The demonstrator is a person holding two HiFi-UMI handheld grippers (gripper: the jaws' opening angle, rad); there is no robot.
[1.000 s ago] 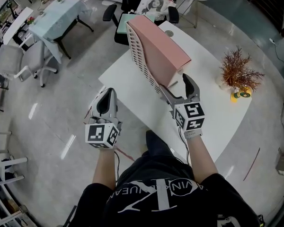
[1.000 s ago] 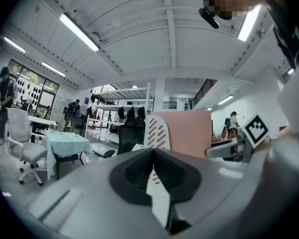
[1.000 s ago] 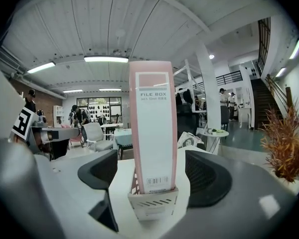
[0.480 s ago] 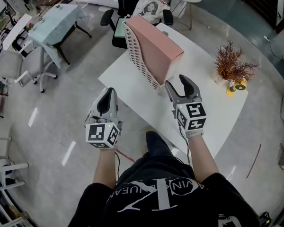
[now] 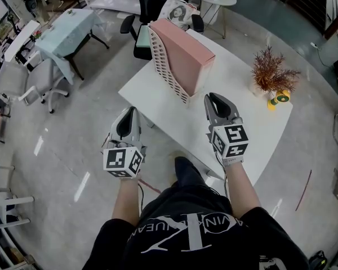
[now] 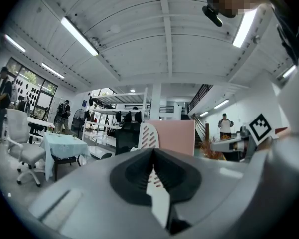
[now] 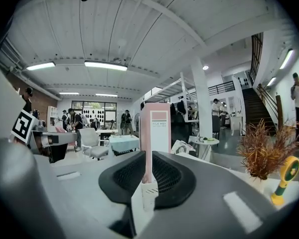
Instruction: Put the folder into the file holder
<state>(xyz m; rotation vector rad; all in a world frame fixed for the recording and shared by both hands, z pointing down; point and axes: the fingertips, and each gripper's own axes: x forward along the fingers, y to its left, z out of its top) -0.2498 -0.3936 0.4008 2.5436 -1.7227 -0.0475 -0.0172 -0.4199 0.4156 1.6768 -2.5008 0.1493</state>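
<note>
The folder stands on edge in the file holder on the table, long axis running away from the person, end label perhaps "FILE BOX"; left gripper pinched together, right gripper just closing, both empty.

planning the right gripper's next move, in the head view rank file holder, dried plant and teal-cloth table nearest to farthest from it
From the right gripper, whose jaws have just been closing with nothing between them:
1. file holder, just ahead, holding the pink folder
2. dried plant, off to its right
3. teal-cloth table, far left across the floor
</note>
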